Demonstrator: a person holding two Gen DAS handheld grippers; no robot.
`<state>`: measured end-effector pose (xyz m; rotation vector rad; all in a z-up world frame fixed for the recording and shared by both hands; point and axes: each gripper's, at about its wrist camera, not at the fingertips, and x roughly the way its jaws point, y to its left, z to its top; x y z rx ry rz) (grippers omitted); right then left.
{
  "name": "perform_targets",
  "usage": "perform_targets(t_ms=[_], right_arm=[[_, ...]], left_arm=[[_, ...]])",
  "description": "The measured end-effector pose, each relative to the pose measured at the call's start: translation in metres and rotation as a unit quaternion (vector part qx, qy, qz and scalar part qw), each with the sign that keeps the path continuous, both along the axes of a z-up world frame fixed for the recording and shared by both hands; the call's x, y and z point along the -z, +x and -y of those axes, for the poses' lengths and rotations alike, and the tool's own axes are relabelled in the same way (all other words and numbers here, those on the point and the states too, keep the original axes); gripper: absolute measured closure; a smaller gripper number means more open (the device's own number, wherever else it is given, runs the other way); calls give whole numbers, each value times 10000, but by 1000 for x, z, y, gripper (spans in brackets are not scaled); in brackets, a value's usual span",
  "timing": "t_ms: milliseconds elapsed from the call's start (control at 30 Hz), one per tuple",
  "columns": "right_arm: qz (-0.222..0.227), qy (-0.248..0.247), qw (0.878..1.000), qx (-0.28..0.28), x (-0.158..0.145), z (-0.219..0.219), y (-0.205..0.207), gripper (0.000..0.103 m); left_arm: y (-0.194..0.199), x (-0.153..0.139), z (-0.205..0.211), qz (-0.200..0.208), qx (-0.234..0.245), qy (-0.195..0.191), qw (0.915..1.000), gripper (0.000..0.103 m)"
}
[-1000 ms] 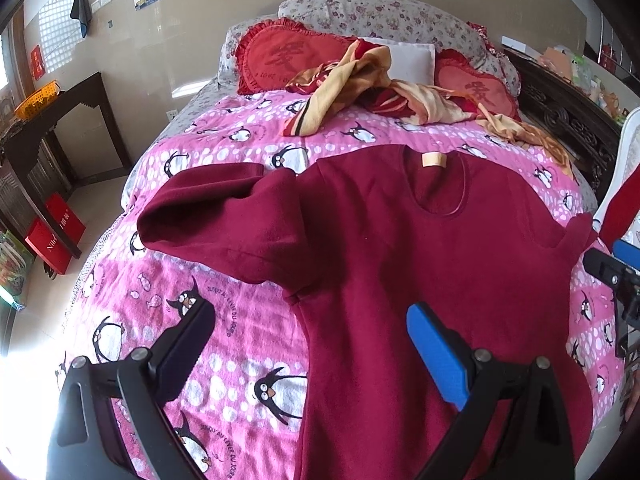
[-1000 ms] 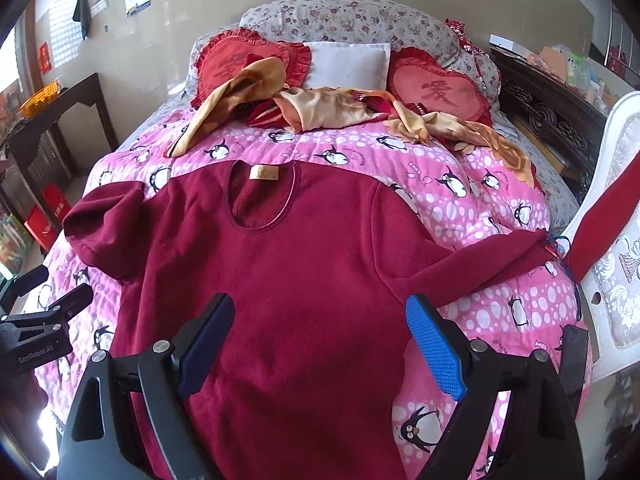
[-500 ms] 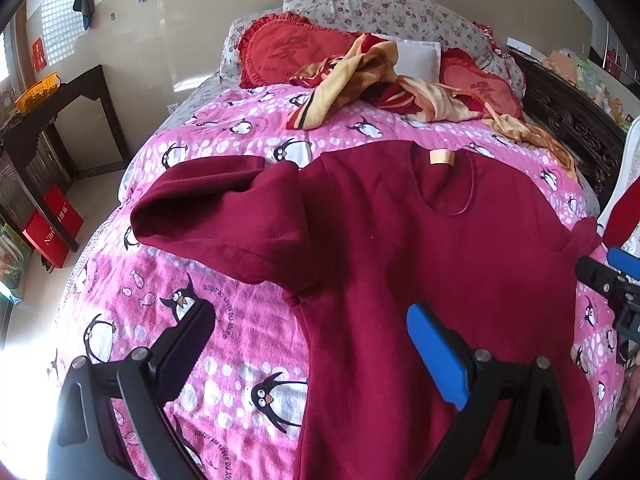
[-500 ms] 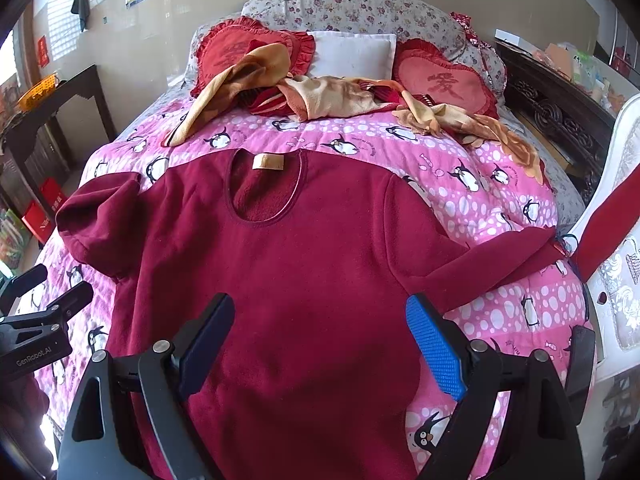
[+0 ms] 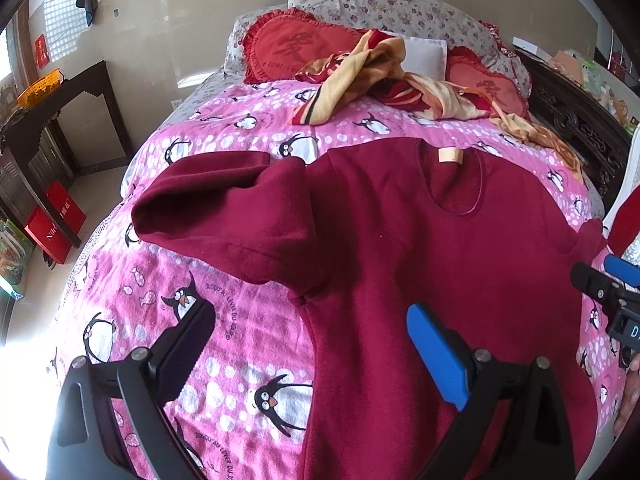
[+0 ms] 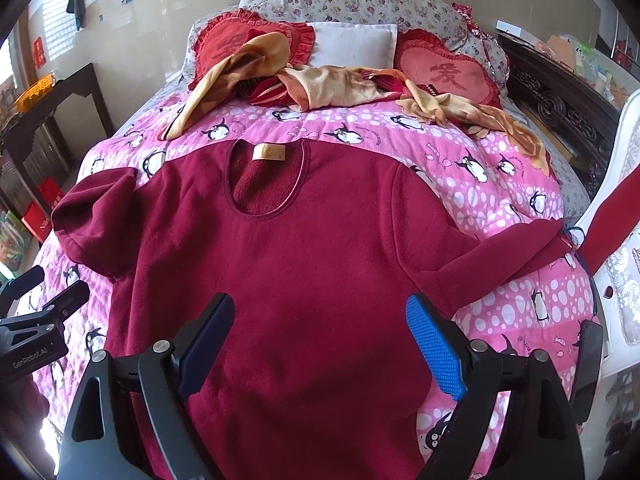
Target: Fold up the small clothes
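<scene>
A dark red long-sleeved top (image 6: 288,264) lies flat, front up, on the pink penguin bedspread (image 6: 492,168), neck hole toward the pillows. Its left sleeve (image 5: 224,212) is bunched and folded back near the shoulder; its right sleeve (image 6: 504,252) stretches out toward the bed's right edge. My left gripper (image 5: 308,344) is open and empty, above the top's left side and hem. My right gripper (image 6: 320,336) is open and empty, above the lower middle of the top. Each gripper shows at the edge of the other's view.
Crumpled orange and red clothes (image 6: 332,84) lie near two red heart cushions (image 6: 444,72) and pillows at the head of the bed. A dark side table (image 5: 52,120) stands left, red boxes (image 5: 52,220) on the floor. A white chair (image 6: 616,240) stands right.
Both grippers have moved a little lower and closer over the top, so the bed sits slightly further down in both views. The top has not moved. Both stay open.
</scene>
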<state>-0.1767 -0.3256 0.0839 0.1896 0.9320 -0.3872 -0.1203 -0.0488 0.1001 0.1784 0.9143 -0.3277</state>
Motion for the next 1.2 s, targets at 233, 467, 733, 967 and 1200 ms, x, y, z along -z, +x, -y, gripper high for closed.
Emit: perform_targets(t_ms=[233,467,733,967,1200], right_arm=[[-43,27,10000,19,7,1,4,29],[-67,36,10000,2,10,0,8,29],[-96,50,9999,-9,13,-2,11,29],[-121,71,9999,-21,17,-3,14,29],[-172,78,9998,-46,20,-6,18,29]], left_arm=[[3,3,-3,-47,-57,0,10000,4],[5,4,-5,-74,-98,-9,9999,4],[8,6,-11,-109,-188,-44,9998,4],[15,9,-21,-185,-346,-46,9992,4],[17,11,-25,-224,-398,-57,9989,4]])
